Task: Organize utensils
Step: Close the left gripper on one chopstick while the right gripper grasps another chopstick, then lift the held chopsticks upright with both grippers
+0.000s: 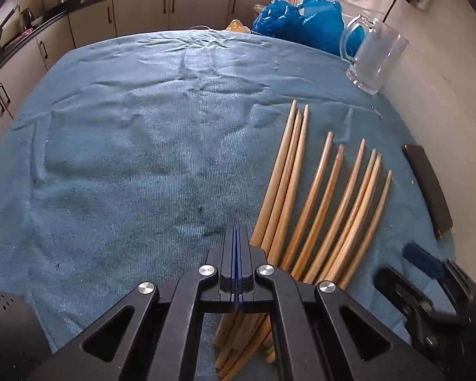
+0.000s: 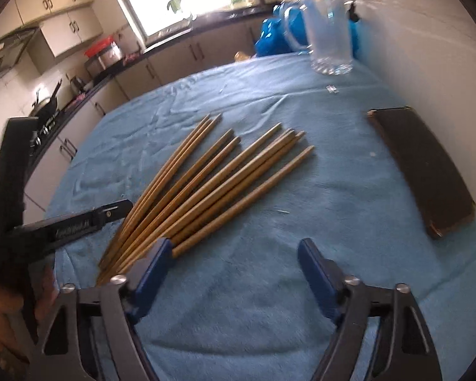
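Observation:
Several wooden chopsticks (image 1: 320,197) (image 2: 212,181) lie fanned out on the blue cloth (image 1: 136,146), their near ends bunched together. My left gripper (image 1: 237,231) is shut with nothing between its jaws, and its tip sits against the left side of the bunch. In the right wrist view it (image 2: 111,212) comes in from the left beside the leftmost chopsticks. My right gripper (image 2: 236,254) is open over bare cloth, just right of the bunch. Its left pad (image 2: 160,260) is next to the near end of the rightmost chopstick.
A clear glass mug (image 1: 376,57) (image 2: 330,31) stands at the far right by the wall, in front of a blue plastic bag (image 1: 301,19). A dark flat case (image 1: 428,187) (image 2: 422,171) lies along the right edge. Kitchen cabinets run beyond the table's left and far edges.

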The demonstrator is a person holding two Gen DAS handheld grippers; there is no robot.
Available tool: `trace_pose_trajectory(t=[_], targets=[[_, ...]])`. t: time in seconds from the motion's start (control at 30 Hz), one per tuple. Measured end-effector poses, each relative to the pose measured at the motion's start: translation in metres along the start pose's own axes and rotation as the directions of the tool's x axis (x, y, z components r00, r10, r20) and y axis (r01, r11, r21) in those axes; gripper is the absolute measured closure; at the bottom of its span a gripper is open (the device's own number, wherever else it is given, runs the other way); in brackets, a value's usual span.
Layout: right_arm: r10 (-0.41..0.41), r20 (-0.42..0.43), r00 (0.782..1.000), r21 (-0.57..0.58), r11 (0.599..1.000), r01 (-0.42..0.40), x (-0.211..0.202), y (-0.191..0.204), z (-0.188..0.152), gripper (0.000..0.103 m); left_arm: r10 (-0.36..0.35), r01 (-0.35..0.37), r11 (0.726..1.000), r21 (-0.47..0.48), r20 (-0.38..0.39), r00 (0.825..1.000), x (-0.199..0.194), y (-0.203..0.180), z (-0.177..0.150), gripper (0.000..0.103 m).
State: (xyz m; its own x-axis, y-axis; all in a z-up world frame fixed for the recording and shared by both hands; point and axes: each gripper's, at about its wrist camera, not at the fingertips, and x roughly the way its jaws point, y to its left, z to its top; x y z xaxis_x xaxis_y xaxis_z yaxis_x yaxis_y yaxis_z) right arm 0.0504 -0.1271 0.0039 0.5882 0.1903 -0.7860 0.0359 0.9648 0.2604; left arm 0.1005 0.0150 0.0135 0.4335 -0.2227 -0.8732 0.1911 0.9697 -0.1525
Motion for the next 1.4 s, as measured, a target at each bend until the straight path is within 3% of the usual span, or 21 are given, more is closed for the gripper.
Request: trace_pose_trajectory(t=[0.13, 0.37, 0.43, 0.53, 0.57, 0.63, 0.7, 0.8, 0.97, 1.07, 1.23, 1.33, 1.37, 1.4], targets=[[-0.07, -0.022, 0.997, -0.052, 0.996, 0.068, 0.018, 0.017, 0.007, 0.033, -0.002, 0.001, 1.0, -0.017, -0.034, 0.999, -0.007, 0.001, -0.008, 0.103], [-0.164, -0.071, 0.984, -0.125, 0.98, 0.155, 0.023, 0.022, 0.014, 0.069, 0.027, -0.027, 1.0, -0.007, -0.053, 0.998, -0.019, -0.003, -0.023, 0.103], [-0.176, -0.078, 0.981, -0.127, 0.978, 0.165, 0.016, 0.008, 0.01, 0.07, -0.01, 0.01, 1.0, 0.014, 0.015, 1.0, -0.029, -0.004, -0.026, 0.103], [-0.24, -0.082, 0.967, -0.13, 0.965, 0.228, 0.007, -0.011, 0.004, 0.07, -0.059, 0.057, 0.998, 0.034, 0.046, 0.997, -0.032, -0.01, -0.024, 0.1], [-0.239, -0.089, 0.967, -0.118, 0.967, 0.228, 0.004, -0.017, 0.005, 0.069, -0.071, 0.069, 0.996, 0.048, 0.042, 0.997, -0.03, -0.014, -0.022, 0.093], [-0.228, -0.095, 0.969, -0.098, 0.971, 0.219, -0.001, -0.025, 0.004, 0.069, -0.054, 0.05, 0.994, 0.095, 0.037, 0.998, -0.022, -0.027, -0.017, 0.089], [-0.217, -0.089, 0.972, -0.091, 0.974, 0.209, -0.002, -0.029, 0.004, 0.068, -0.016, 0.013, 0.992, 0.128, 0.018, 1.0, -0.01, -0.035, -0.011, 0.088], [-0.218, -0.082, 0.973, -0.102, 0.973, 0.209, -0.003, -0.027, 0.002, 0.068, 0.031, -0.034, 0.993, 0.117, 0.023, 0.999, -0.009, -0.034, -0.006, 0.096], [-0.211, -0.068, 0.975, -0.108, 0.973, 0.203, -0.003, -0.028, 0.0, 0.073, 0.062, -0.062, 0.998, -0.026, 0.001, 0.998, -0.01, 0.0, -0.005, 0.097], [-0.195, -0.065, 0.979, -0.105, 0.977, 0.187, -0.005, -0.029, -0.001, 0.074, 0.028, -0.03, 0.994, -0.107, -0.024, 0.999, -0.018, 0.021, -0.015, 0.097], [-0.115, -0.085, 0.99, -0.125, 0.987, 0.104, -0.013, -0.03, -0.008, 0.079, -0.055, 0.035, 0.974, -0.225, -0.084, 0.995, -0.04, 0.035, -0.056, 0.097], [-0.063, -0.129, 0.99, -0.139, 0.989, 0.045, -0.025, -0.036, -0.014, 0.09, -0.071, 0.046, 0.977, -0.209, -0.116, 0.991, -0.058, 0.027, -0.092, 0.097], [-0.058, -0.15, 0.987, -0.139, 0.99, 0.037, -0.027, -0.039, -0.016, 0.099, -0.068, 0.045, 0.981, -0.19, -0.118, 0.991, -0.064, 0.024, -0.104, 0.097], [-0.065, -0.167, 0.984, -0.139, 0.989, 0.042, -0.028, -0.042, -0.019, 0.099, -0.066, 0.043, 0.983, -0.179, -0.128, 0.99, -0.068, 0.021, -0.112, 0.097]])
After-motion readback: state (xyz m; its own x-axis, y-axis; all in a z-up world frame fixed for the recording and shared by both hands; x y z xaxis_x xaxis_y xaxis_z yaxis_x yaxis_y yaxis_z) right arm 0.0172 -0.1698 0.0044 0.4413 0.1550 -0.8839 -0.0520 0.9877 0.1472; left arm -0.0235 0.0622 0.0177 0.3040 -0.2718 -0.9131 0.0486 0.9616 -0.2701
